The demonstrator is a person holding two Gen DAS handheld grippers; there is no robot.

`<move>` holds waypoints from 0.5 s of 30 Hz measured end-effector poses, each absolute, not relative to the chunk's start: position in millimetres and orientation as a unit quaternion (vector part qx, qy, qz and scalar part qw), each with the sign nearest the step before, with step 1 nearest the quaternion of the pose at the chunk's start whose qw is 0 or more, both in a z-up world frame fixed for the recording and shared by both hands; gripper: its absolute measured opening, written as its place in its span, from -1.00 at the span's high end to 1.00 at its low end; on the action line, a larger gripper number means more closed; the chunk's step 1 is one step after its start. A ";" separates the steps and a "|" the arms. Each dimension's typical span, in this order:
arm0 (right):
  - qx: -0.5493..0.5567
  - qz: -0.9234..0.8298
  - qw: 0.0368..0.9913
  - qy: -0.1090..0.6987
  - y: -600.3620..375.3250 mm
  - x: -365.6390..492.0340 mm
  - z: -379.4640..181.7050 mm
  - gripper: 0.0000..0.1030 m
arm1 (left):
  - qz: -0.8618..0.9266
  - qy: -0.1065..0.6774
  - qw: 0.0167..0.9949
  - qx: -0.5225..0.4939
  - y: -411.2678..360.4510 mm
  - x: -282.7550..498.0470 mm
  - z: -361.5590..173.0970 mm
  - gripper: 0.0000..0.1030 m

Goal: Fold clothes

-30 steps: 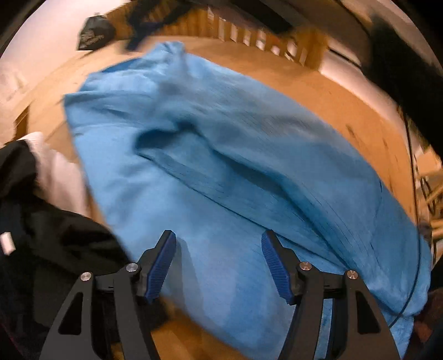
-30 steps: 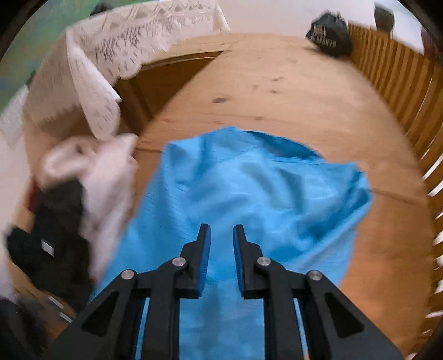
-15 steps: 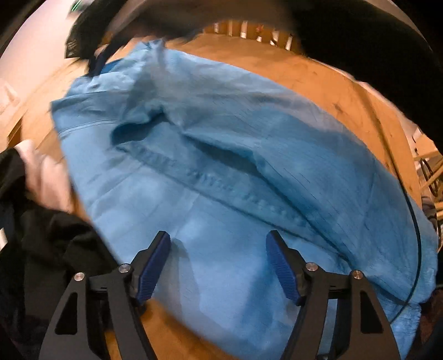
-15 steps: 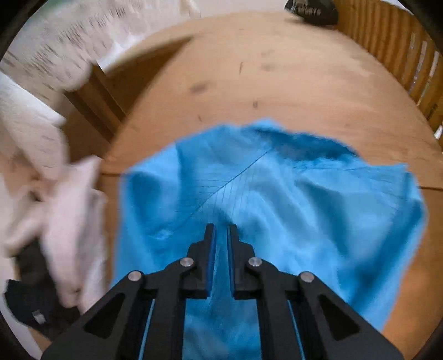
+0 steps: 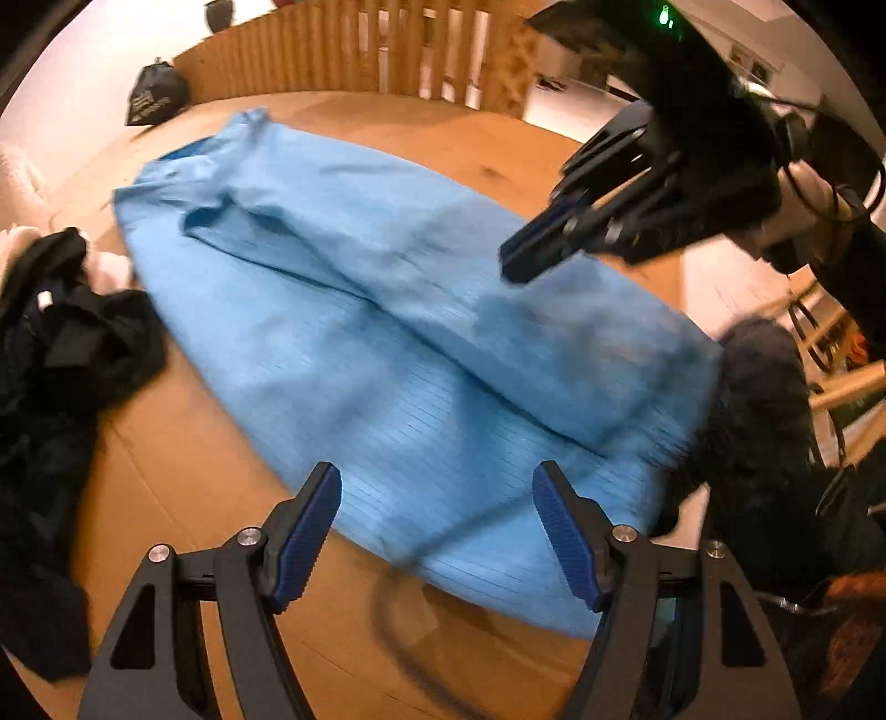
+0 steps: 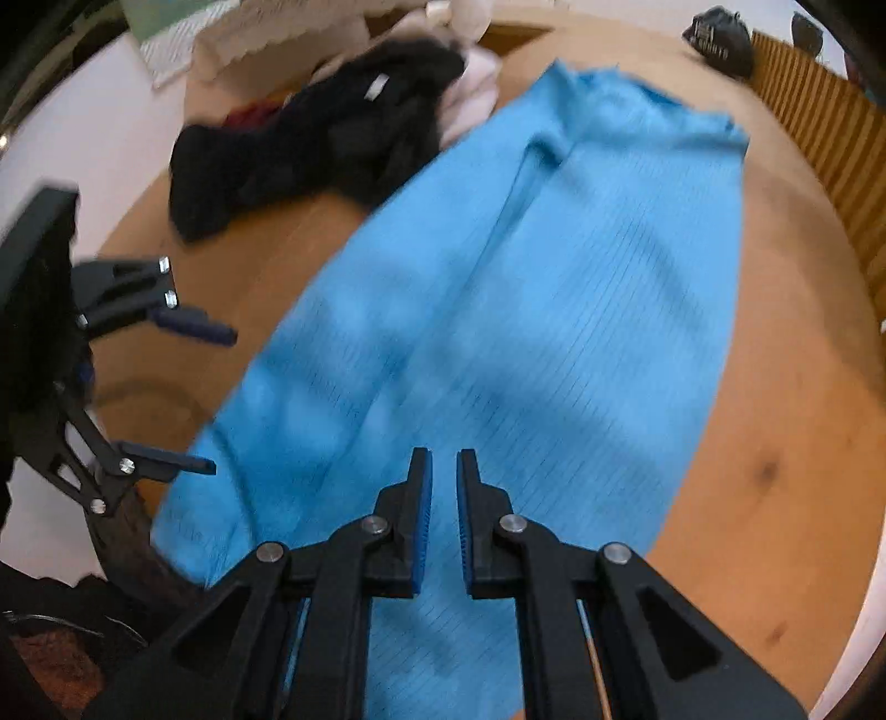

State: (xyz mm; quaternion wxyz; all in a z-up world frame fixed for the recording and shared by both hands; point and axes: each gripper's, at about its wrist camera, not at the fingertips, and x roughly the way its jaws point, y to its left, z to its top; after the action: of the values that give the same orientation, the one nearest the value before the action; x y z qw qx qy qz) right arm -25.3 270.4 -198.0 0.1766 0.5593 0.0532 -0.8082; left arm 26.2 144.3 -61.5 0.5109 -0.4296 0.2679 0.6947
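Wooden surface (image 5: 183, 476), slatted railing (image 5: 354, 50) behind | blue garment (image 5: 398, 332) spread flat | left gripper (image 5: 437, 520) jaws spread, empty | right gripper (image 6: 443, 501) jaws nearly together, empty

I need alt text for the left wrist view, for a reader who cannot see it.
A blue garment lies spread lengthwise on a wooden table, with the open left gripper above its near end. The right gripper, nearly shut and empty, hangs over it at upper right; dark clothes are piled at left.
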 end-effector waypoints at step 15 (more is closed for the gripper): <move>0.487 -0.862 0.139 0.019 326.9 110.9 -113.4 0.69 | 0.730 0.281 0.461 -0.418 61.5 118.5 -13.5 -0.36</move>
State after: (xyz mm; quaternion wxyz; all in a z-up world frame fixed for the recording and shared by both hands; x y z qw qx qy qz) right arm 110.9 326.9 -113.4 0.1394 0.4870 0.0193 -0.8620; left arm 118.5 61.5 -13.5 0.4609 -0.4184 0.2813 0.7304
